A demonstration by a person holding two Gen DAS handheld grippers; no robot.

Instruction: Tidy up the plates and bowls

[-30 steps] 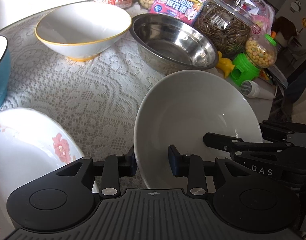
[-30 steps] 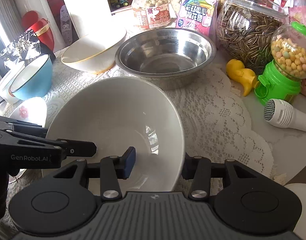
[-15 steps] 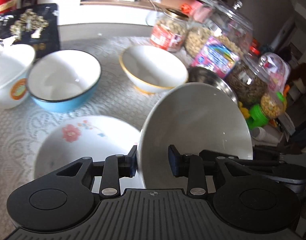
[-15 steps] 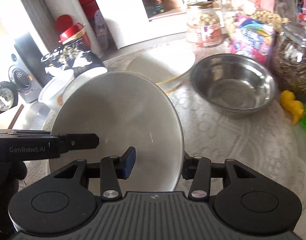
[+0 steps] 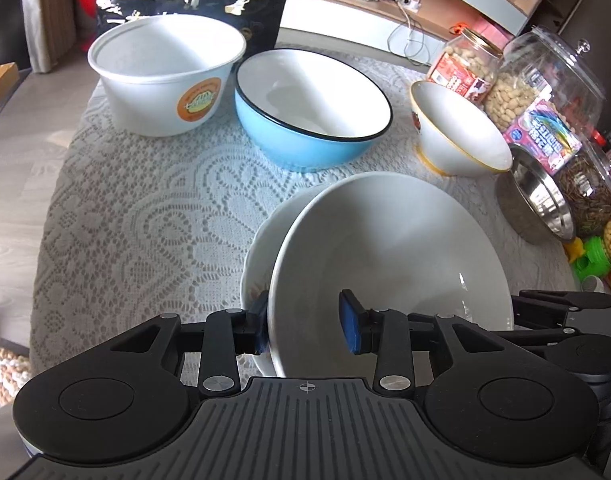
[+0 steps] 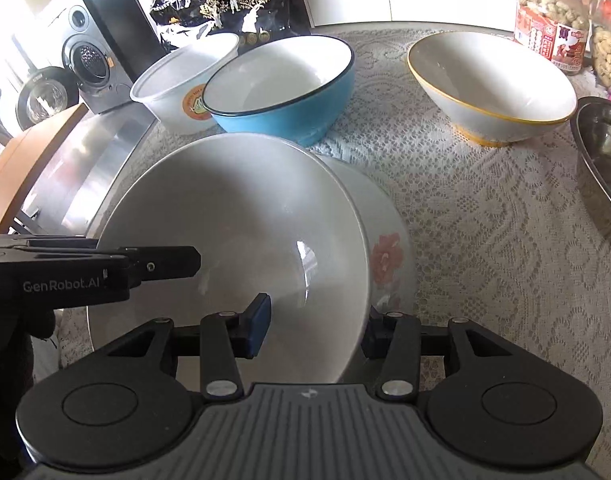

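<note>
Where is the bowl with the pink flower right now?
The flowered bowl sits on the lace tablecloth, directly under the tilted grey bowl, in front of the blue bowl.

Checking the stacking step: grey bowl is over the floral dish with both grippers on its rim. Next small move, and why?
Probably lower the tilted grey bowl level into the floral dish. The dish sits directly beneath it, and the left gripper is already opening with the rim between its pads, so the right gripper carries the bowl mostly alone.

A white lace cloth (image 5: 153,216) covered the worktop (image 6: 81,168). On it stood a white tub (image 5: 165,76), a blue bowl (image 5: 309,112), a gold-rimmed bowl (image 5: 457,136), a steel bowl (image 5: 537,204), a flowered bowl (image 6: 385,236) and snack jars (image 5: 465,68).
</note>
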